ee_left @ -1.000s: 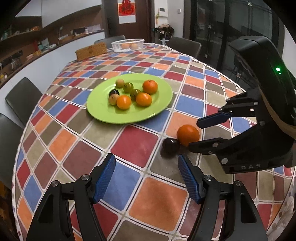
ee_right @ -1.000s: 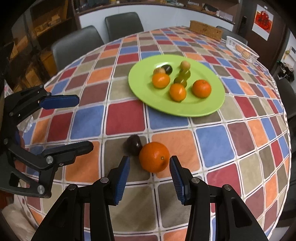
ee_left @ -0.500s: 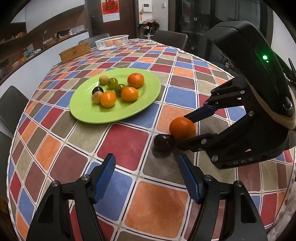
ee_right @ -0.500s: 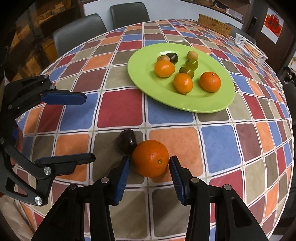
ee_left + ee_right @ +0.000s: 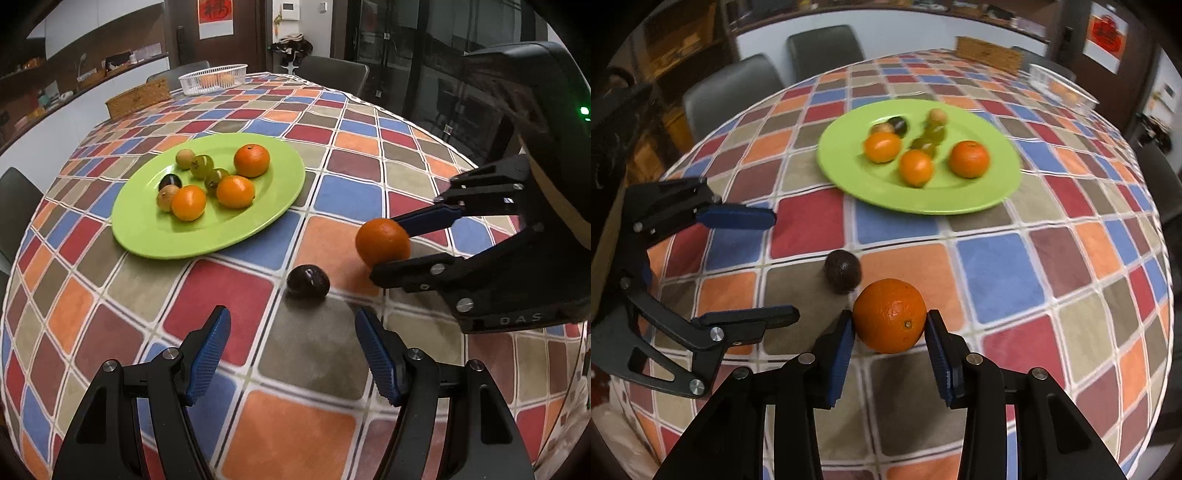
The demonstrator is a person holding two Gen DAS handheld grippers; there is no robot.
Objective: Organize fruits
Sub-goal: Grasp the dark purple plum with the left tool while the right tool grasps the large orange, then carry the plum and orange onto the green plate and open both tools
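Both wrist views overlook one plate (image 5: 155, 236) closely.

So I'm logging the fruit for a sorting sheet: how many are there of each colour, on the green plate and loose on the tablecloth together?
Orange: 4, three on the green plate and one orange between the right gripper pads
Green: 2
Tan: 2
Dark purple: 2, one on the plate, one dark plum on the tablecloth
Total: 10
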